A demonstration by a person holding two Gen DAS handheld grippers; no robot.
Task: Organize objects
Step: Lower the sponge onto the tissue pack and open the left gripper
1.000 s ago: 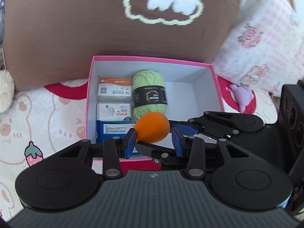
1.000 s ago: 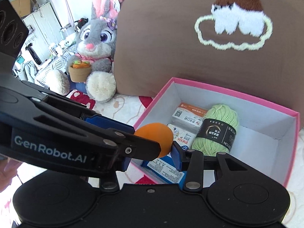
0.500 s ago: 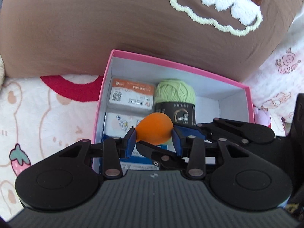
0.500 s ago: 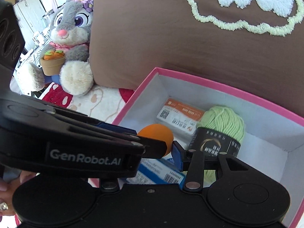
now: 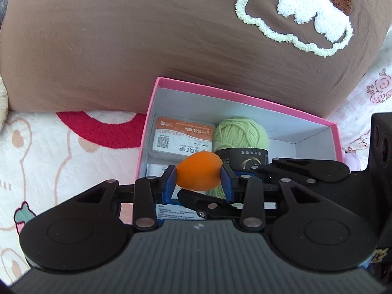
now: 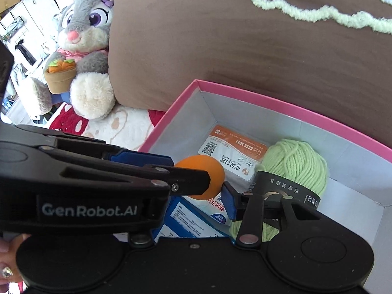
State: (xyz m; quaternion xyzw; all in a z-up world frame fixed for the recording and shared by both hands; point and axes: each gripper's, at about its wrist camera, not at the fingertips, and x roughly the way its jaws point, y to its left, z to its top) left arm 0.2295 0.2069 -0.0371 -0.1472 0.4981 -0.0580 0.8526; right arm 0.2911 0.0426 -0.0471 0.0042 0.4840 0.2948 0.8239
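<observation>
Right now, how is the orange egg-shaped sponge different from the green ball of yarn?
The orange sponge is smooth and plain; the green yarn is ridged with wound strands and wears a black label band. The sponge looks smaller than the yarn. The sponge is held up between the blue pads of the left gripper, above the pink box; the yarn lies inside the box beside the orange-labelled packet. Both look soft and rounded.
</observation>
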